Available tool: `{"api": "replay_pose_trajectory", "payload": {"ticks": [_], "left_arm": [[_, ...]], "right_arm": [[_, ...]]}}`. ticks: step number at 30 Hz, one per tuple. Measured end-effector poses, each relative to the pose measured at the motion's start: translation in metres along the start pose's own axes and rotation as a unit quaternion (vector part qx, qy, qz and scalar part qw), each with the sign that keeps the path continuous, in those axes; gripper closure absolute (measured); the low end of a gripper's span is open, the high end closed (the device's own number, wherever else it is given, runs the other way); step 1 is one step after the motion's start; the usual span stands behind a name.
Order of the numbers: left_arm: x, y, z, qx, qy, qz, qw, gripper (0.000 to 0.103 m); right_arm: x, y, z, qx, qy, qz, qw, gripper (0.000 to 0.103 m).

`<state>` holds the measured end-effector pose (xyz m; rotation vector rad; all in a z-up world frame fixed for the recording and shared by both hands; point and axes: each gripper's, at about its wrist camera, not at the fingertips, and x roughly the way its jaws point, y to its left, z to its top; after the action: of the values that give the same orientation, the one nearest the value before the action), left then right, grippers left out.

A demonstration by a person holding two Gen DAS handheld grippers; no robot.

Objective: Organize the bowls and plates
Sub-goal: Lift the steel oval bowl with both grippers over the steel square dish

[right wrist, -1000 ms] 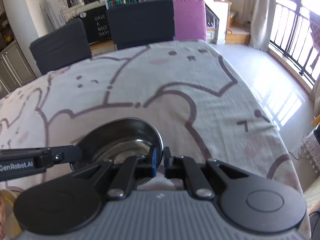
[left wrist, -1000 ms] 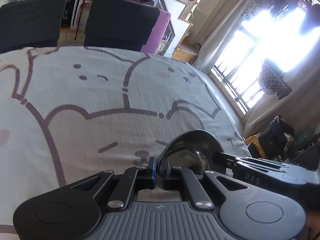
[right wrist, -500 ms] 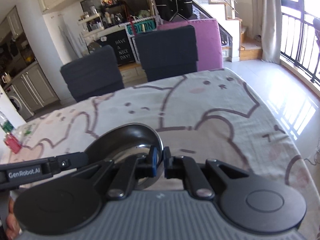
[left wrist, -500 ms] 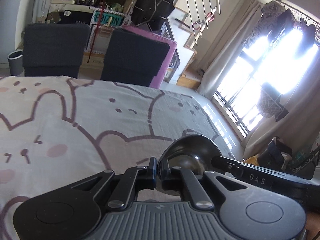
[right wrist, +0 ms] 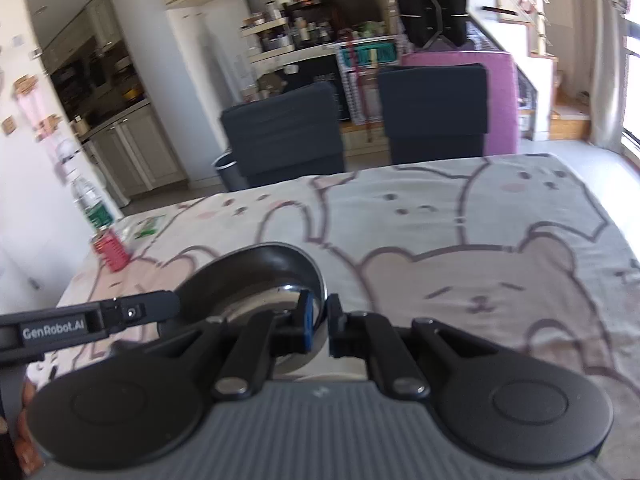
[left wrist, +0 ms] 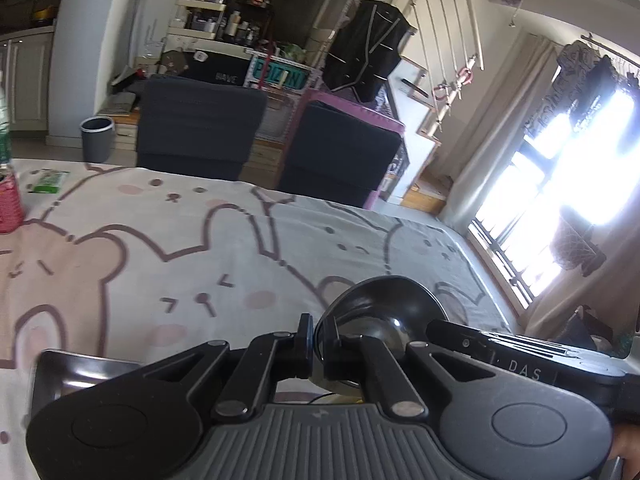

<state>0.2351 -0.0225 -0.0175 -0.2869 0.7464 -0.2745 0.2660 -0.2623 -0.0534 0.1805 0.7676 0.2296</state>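
Bowl, steel and round with no long axis, held above the tabletop with its mouth tilted up toward the right-wrist camera. Left gripper pinches one rim, right gripper the opposite rim. Compared with a second ago, both views are higher: more room shows, and a tray and a red can have come into sight. Legible: "GenRobot.AI", "DAS".

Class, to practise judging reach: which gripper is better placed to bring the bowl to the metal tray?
Left, probably: left gripper and right gripper both clamp the bowl, but the metal tray lies close beside the left.
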Motion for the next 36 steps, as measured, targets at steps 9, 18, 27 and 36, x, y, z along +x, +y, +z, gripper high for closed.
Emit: {"api": "replay_pose_trajectory", "payload": {"ticks": [9,18,27,36], "left_arm": [[-0.038,0.073,-0.008,-0.034,0.000,0.045,0.9984,0.099],[-0.052,0.131,-0.019,-0.066,0.020,0.085,0.9940,0.099],[-0.051,0.172,-0.033,-0.087,0.046,0.098,0.9903,0.099],[-0.034,0.185,-0.039,-0.090,0.067,0.108,0.9879,0.099]], "right_arm": [[0.027,0.073,-0.017,-0.008,0.028,0.041,0.999,0.095],[0.077,0.131,-0.027,-0.039,0.069,0.074,0.994,0.095],[0.117,0.163,-0.044,-0.040,0.114,0.096,0.988,0.095],[0.140,0.169,-0.053,-0.053,0.133,0.080,0.986,0.095]]}}
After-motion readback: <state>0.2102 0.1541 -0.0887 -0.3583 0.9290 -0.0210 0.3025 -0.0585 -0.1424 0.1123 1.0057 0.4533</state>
